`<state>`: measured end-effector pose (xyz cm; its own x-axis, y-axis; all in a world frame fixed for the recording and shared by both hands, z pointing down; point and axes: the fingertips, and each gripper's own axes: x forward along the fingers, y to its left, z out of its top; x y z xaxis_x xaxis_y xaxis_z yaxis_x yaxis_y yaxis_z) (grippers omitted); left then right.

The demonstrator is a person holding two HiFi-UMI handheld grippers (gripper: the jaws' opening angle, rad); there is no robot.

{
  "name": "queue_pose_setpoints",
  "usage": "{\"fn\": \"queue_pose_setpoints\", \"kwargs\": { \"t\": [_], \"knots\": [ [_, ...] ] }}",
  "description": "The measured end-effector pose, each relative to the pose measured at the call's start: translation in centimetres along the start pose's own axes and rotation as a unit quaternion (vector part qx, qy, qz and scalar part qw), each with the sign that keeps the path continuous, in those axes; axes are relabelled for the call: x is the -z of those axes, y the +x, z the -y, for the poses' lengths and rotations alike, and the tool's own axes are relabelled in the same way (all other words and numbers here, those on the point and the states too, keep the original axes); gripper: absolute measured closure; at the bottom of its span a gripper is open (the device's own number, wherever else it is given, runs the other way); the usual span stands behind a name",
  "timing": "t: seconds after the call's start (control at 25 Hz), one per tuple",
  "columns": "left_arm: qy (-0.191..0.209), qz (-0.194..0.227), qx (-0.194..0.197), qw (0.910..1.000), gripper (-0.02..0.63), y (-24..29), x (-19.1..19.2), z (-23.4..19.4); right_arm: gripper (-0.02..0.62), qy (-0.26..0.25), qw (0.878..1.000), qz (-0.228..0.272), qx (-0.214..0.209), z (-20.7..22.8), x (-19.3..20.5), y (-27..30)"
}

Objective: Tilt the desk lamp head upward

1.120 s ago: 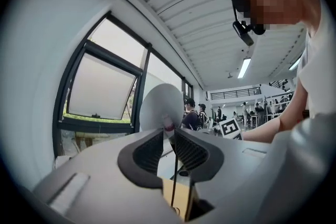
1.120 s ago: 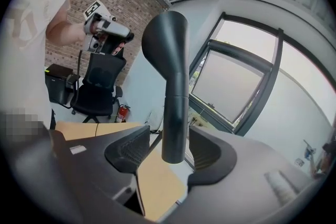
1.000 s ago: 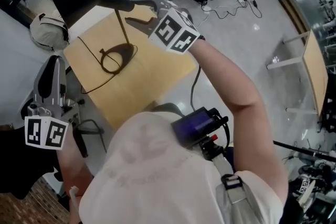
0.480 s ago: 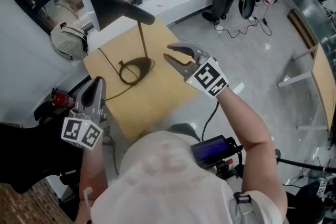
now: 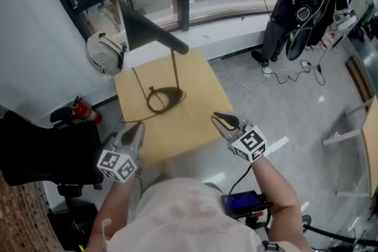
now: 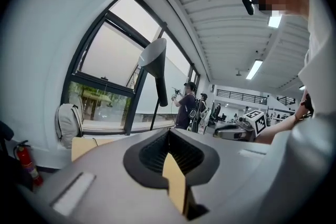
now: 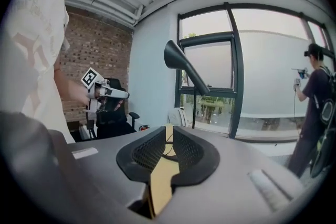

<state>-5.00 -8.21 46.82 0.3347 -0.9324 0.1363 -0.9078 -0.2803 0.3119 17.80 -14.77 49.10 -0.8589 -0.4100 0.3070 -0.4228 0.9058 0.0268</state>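
Observation:
The black desk lamp stands on the far part of the wooden table (image 5: 183, 124). Its cone head (image 5: 142, 29) is angled on a sloped neck, over a thin pole and an oval base (image 5: 165, 97). Both grippers hang at the table's near edge, well apart from the lamp. My left gripper (image 5: 134, 134) is shut and empty. My right gripper (image 5: 223, 121) has its jaws closing to a narrow gap with nothing between them. The lamp head shows high up in the left gripper view (image 6: 155, 60) and the right gripper view (image 7: 177, 56).
A pale backpack (image 5: 105, 51) leans below the window behind the table. A red fire extinguisher (image 5: 82, 110) and a black chair (image 5: 47, 153) are on the left. A person (image 5: 292, 0) stands at the far right, with cables (image 5: 283, 75) on the floor.
My right gripper has come away from the lamp's neck, pulled back to the table's near edge and narrowed its jaws. The left gripper has moved in toward the table and closed.

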Motion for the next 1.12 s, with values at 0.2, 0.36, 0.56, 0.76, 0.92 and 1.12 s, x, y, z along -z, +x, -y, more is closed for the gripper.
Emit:
{"fn": "queue_pose_setpoints", "kwargs": {
  "t": [0.2, 0.36, 0.56, 0.76, 0.92, 1.12],
  "knots": [
    [0.004, 0.0, 0.019, 0.9998, 0.603, -2.0, 2.9, 3.4, 0.545, 0.103, 0.991, 0.049, -0.072, -2.6, 2.9, -3.9],
    [-0.001, -0.01, 0.016, 0.9998, 0.603, -3.9, 5.0, 5.2, 0.548, 0.17, 0.978, 0.077, -0.091, -5.0, 5.3, -5.3],
    [-0.007, -0.029, -0.001, 0.9996, 0.604, -6.1, 7.8, 5.8, 0.554, 0.2, 0.971, 0.092, -0.097, -8.1, 6.6, -4.9],
    [0.002, -0.028, 0.011, 0.9995, 0.603, -6.7, 7.9, 5.3, 0.56, 0.185, 0.972, 0.109, -0.099, -10.8, 5.1, -3.0],
    [0.011, -0.025, 0.029, 0.9992, 0.603, -6.7, 7.3, 5.1, 0.56, 0.182, 0.972, 0.111, -0.1, -12.4, 4.2, -1.8],
    [0.017, -0.03, 0.053, 0.998, 0.603, -6.8, 6.7, 4.3, 0.56, 0.189, 0.971, 0.115, -0.085, -13.0, 3.7, -0.7]
  ]
}}
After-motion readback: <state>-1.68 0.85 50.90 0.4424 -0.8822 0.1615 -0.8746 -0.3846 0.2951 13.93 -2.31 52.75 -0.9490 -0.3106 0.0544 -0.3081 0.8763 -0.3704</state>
